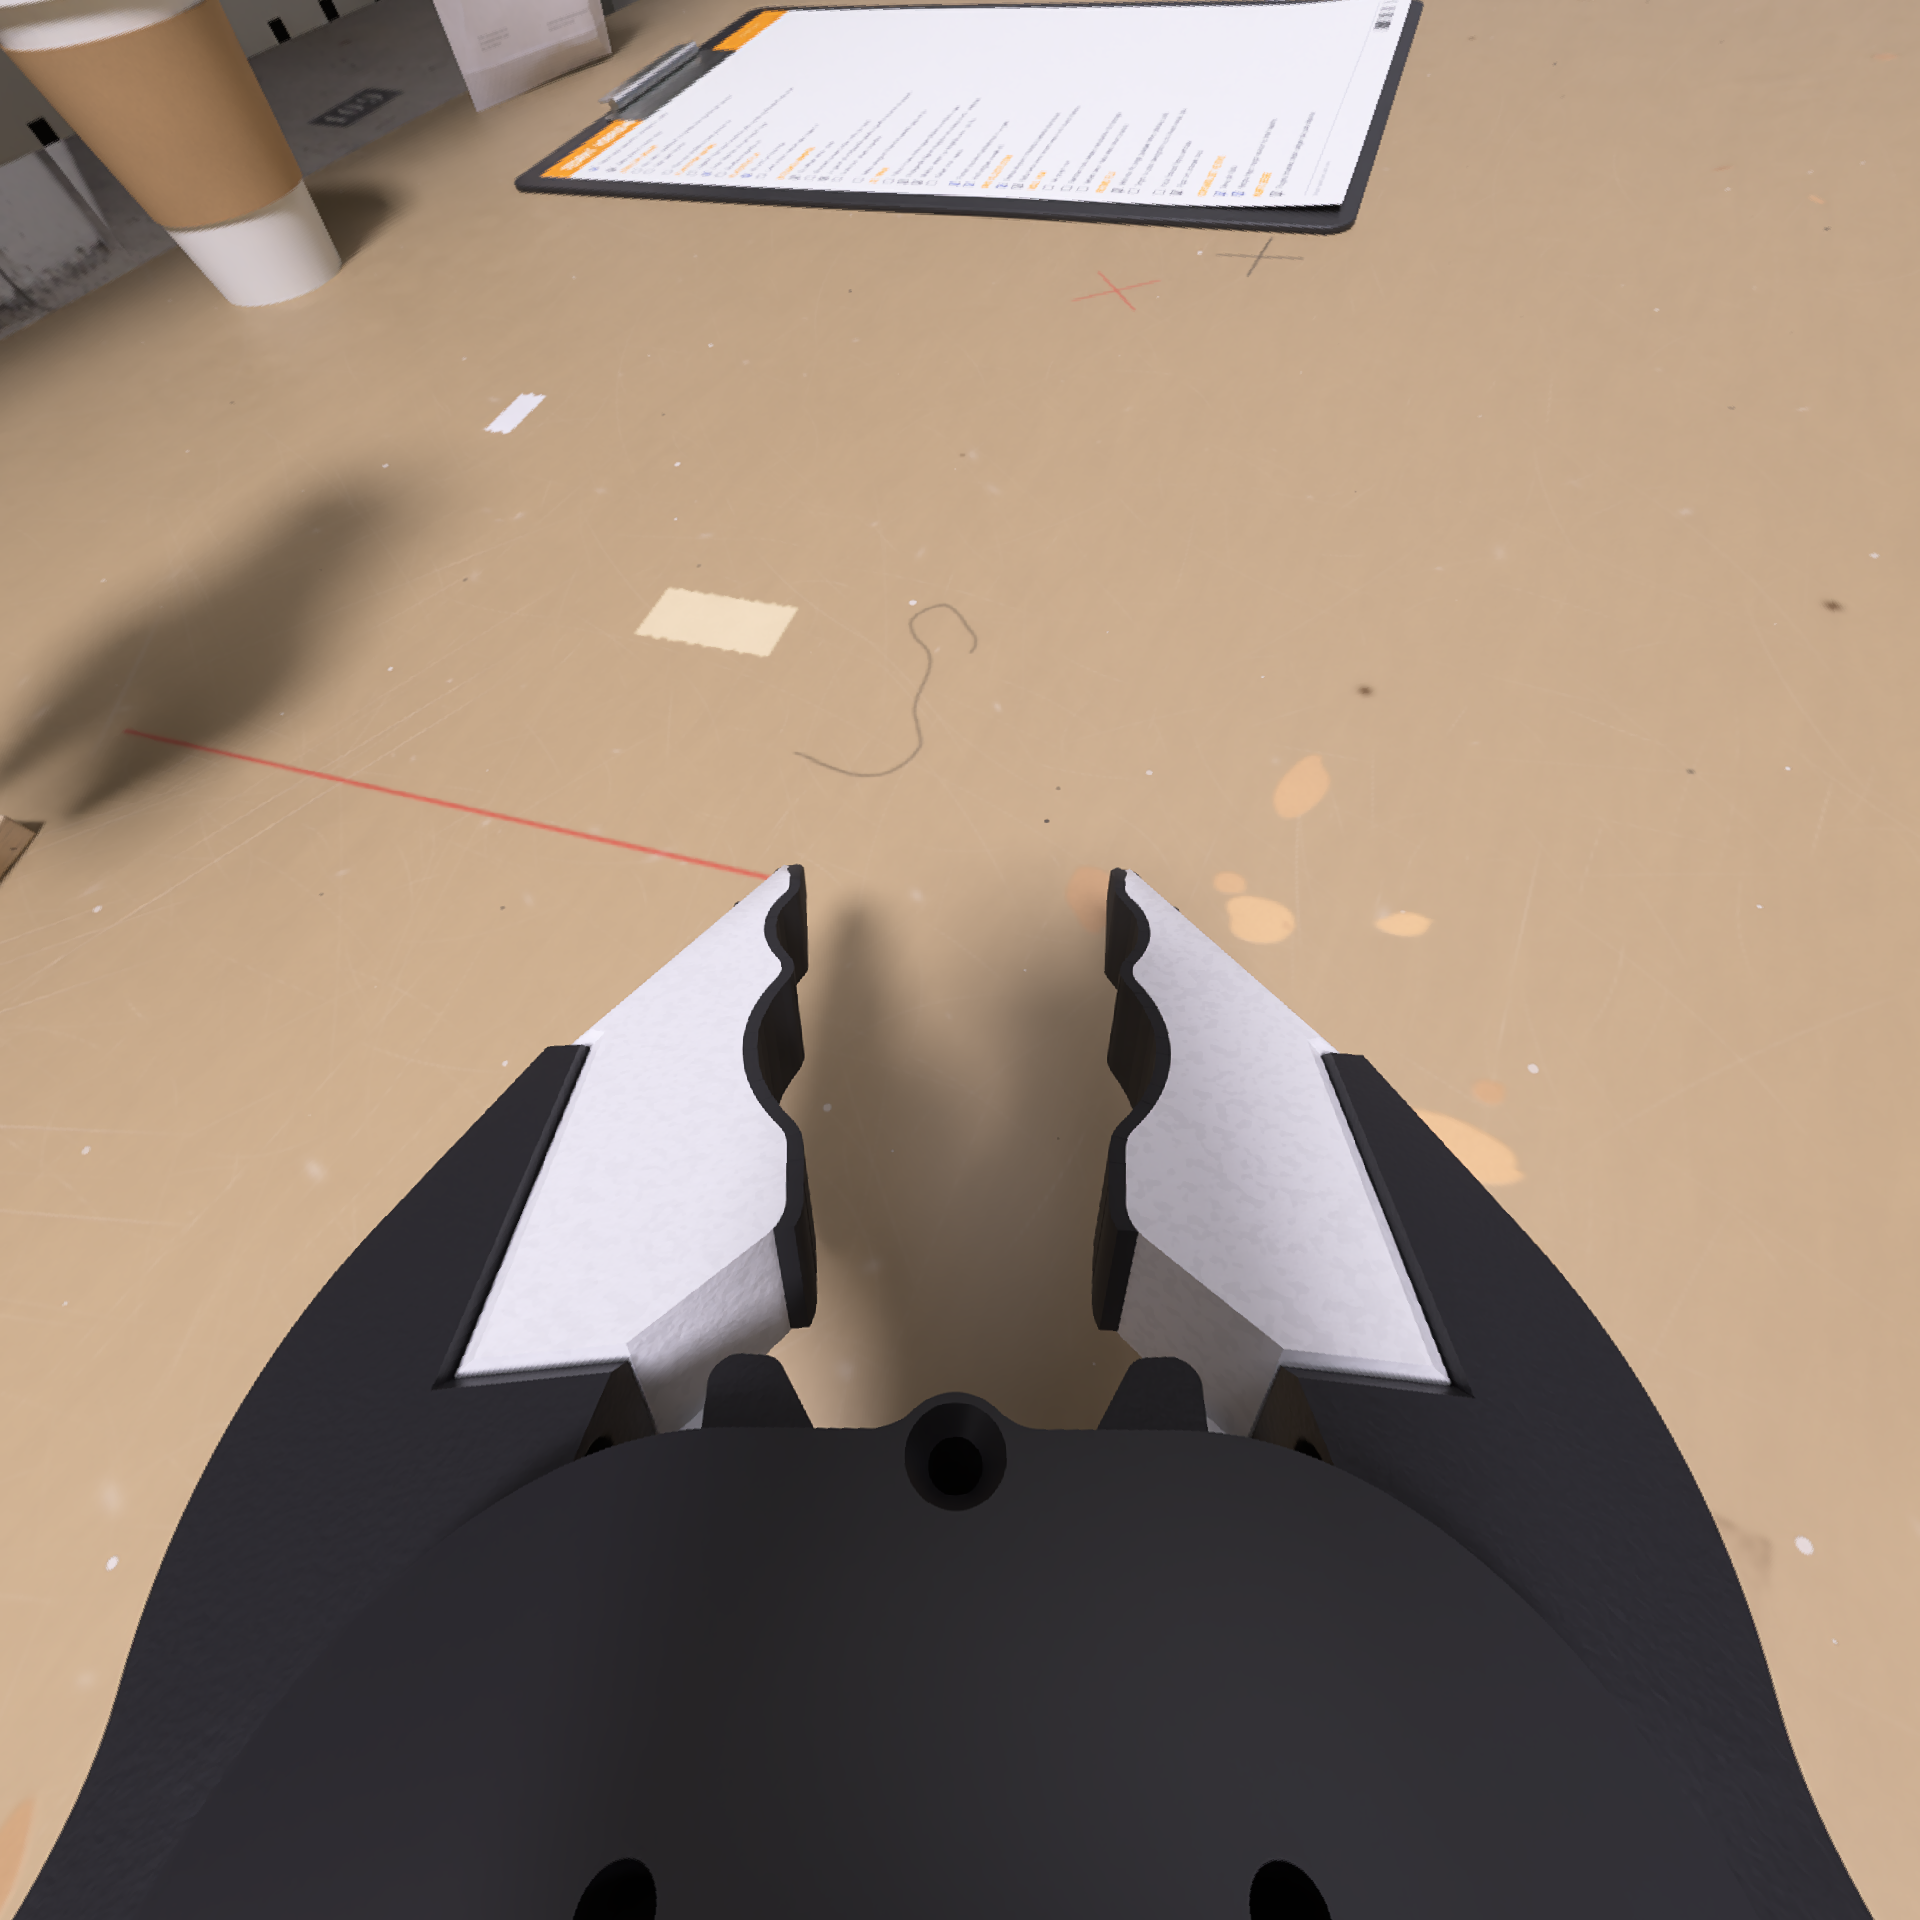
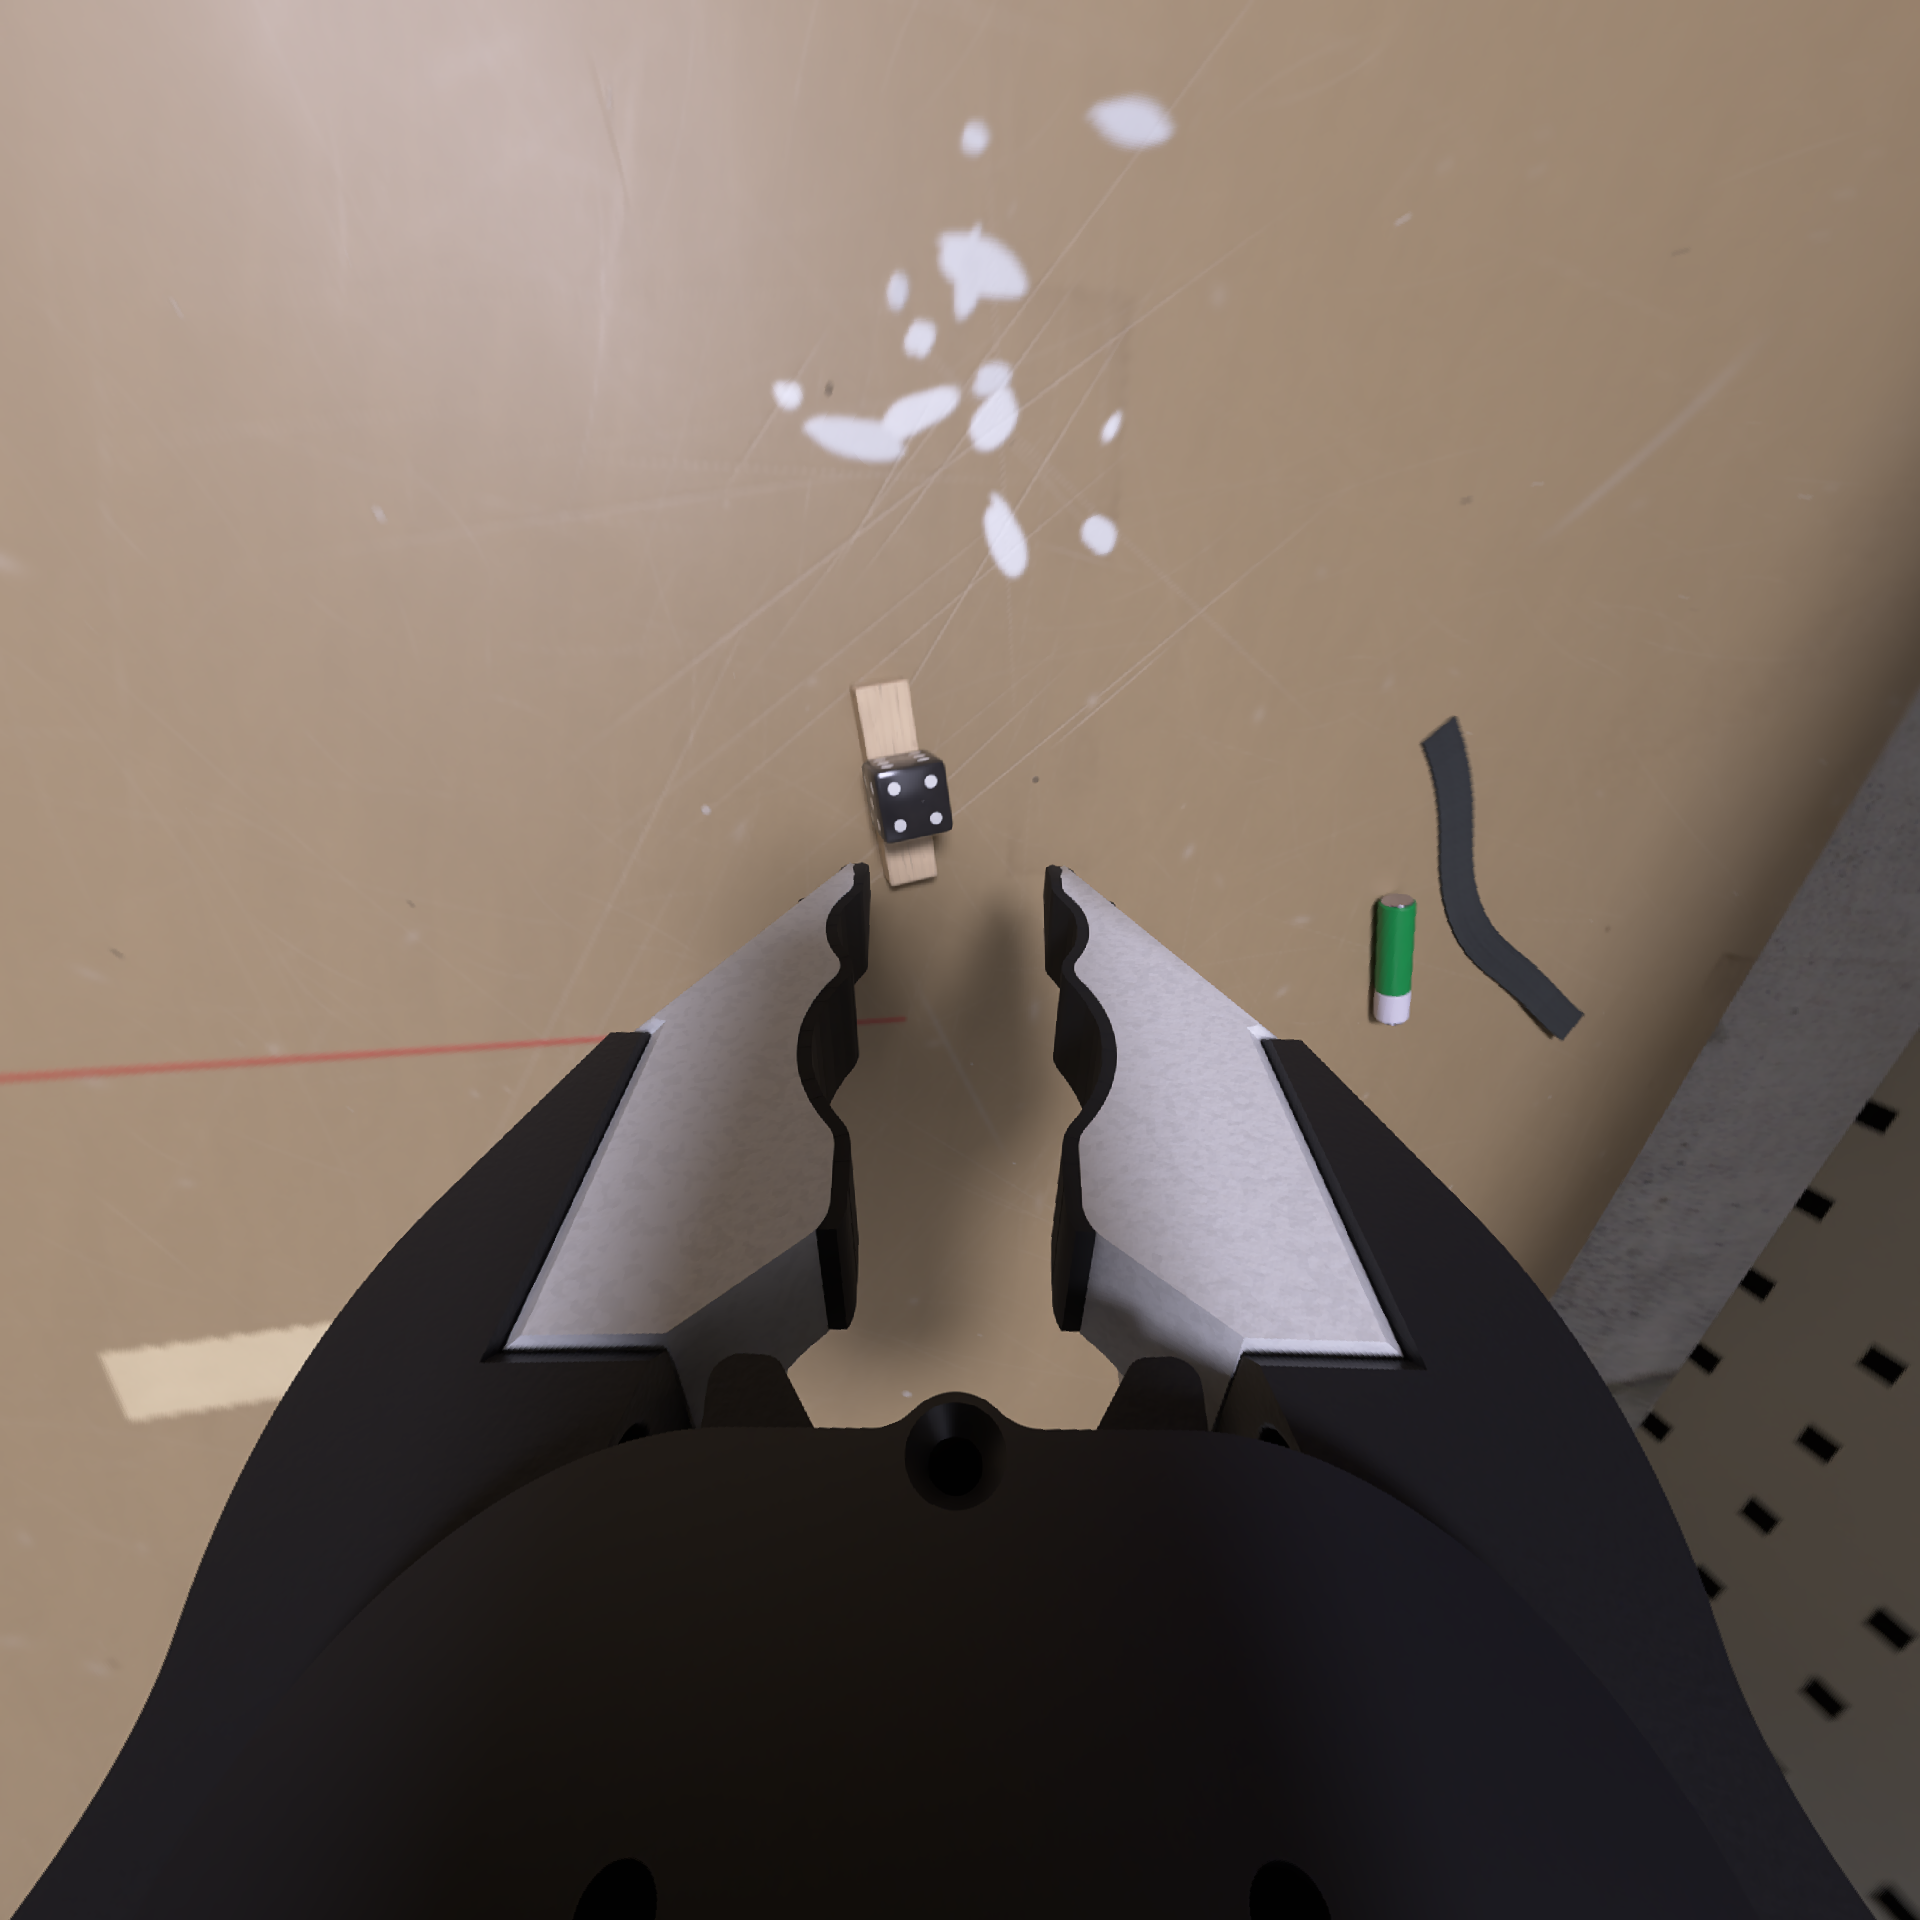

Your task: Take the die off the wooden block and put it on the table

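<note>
In the right wrist view a black die (image 2: 907,795) with white pips sits on a narrow pale wooden block (image 2: 896,784) that lies flat on the tan table (image 2: 416,520). My right gripper (image 2: 954,873) is open and empty, well above the table, with its fingertips just short of the die. My left gripper (image 1: 956,875) is open and empty over bare table. The die and block do not show in the left wrist view.
A green and white cylinder (image 2: 1393,958) and a dark curved strip (image 2: 1481,894) lie right of the block. A pegboard wall (image 2: 1787,1351) stands at far right. A clipboard with paper (image 1: 997,114) and a paper cup (image 1: 177,135) stand far ahead of my left gripper.
</note>
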Controlling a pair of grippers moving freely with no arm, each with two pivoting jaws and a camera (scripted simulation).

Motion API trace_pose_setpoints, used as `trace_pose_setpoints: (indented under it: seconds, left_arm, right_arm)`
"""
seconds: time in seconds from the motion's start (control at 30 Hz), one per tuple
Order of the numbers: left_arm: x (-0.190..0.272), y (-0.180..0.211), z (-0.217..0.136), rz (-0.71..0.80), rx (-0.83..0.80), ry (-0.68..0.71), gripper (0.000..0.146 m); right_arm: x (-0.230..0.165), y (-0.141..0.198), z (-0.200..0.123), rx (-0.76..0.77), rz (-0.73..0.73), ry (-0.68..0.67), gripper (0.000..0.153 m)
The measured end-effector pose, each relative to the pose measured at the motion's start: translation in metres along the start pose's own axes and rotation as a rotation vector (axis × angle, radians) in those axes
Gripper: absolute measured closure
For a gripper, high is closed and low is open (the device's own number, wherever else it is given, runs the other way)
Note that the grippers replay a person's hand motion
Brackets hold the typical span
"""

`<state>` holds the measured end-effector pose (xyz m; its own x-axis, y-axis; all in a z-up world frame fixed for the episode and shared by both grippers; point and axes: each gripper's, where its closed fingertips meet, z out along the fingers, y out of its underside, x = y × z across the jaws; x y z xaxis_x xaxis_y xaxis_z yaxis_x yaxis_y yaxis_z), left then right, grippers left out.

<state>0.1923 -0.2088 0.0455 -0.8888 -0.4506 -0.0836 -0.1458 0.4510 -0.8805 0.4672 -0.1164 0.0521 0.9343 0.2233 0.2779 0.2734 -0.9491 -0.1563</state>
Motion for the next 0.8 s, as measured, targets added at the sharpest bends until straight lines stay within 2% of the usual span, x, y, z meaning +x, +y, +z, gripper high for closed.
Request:
trace_pose_setpoints:
  seconds: [0.13, 0.27, 0.43, 0.63, 0.8]
  left_arm:
    - [0.002, -0.002, 0.002, -0.002, 0.016, 0.007, 0.088]
    - [0.003, -0.004, 0.002, -0.017, 0.034, 0.024, 0.089]
    - [0.004, -0.006, 0.002, -0.038, 0.055, 0.045, 0.089]
    - [0.005, -0.007, 0.003, -0.037, 0.059, 0.054, 0.089]
    - [0.006, -0.007, 0.004, -0.038, 0.059, 0.056, 0.089]
  right_arm:
    - [-0.004, 0.004, 0.022, -0.058, -0.111, -0.068, 0.122]
    - [-0.004, 0.008, 0.032, -0.101, -0.197, -0.071, 0.124]
    - [-0.006, 0.006, 0.033, -0.077, -0.216, -0.117, 0.124]
    - [-0.006, 0.007, 0.034, -0.057, -0.184, -0.136, 0.132]
    - [0.000, 0.014, 0.030, -0.111, -0.172, -0.088, 0.119]
